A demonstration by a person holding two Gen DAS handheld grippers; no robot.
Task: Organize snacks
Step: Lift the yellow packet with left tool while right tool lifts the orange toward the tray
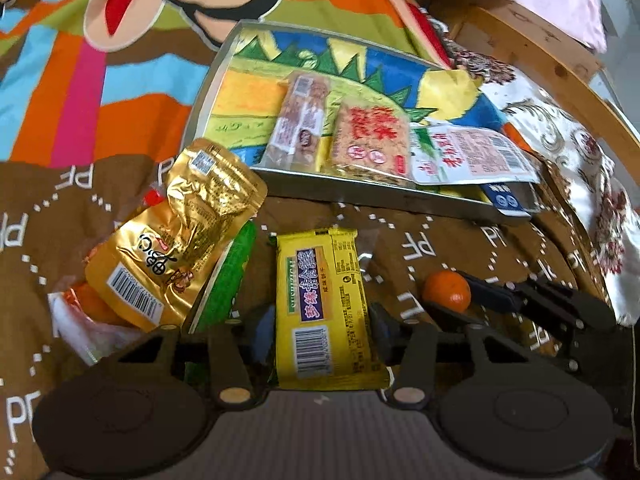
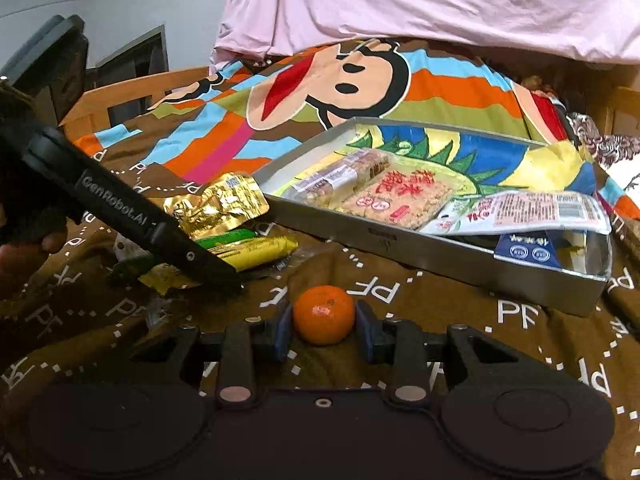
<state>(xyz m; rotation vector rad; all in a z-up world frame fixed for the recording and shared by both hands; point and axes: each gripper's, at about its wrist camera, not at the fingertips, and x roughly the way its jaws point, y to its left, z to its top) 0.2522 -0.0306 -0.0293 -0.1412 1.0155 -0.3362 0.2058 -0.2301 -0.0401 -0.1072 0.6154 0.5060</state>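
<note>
I have the left tool (image 1: 322, 326) over the yellow bar (image 1: 326, 304), which lies on the brown blanket (image 1: 420, 240). Its pads sit on either side of the bar, spread slightly wider than the wrapper; I see a gap on the right side, and the left contact is hard to judge through the blur. So not pinching, as far as I can tell.

My right tool (image 2: 323, 332) is pinching the orange (image 2: 324, 314): both blue pads touch its sides. The orange looks to be resting on the blanket, though the view from behind does not settle that.

Left of the yellow bar lies a green packet (image 1: 226, 280), with a gold pouch (image 1: 176, 232) partly on top of it.

The tray (image 2: 440, 258) sits beyond on the blanket. Inside it: a clear-wrapped bar (image 1: 298, 120), a rice cake (image 1: 370, 138) just beside it, a white packet (image 1: 472, 158) overlapping the near corner, and a blue packet (image 1: 506, 198) under that one.
</note>
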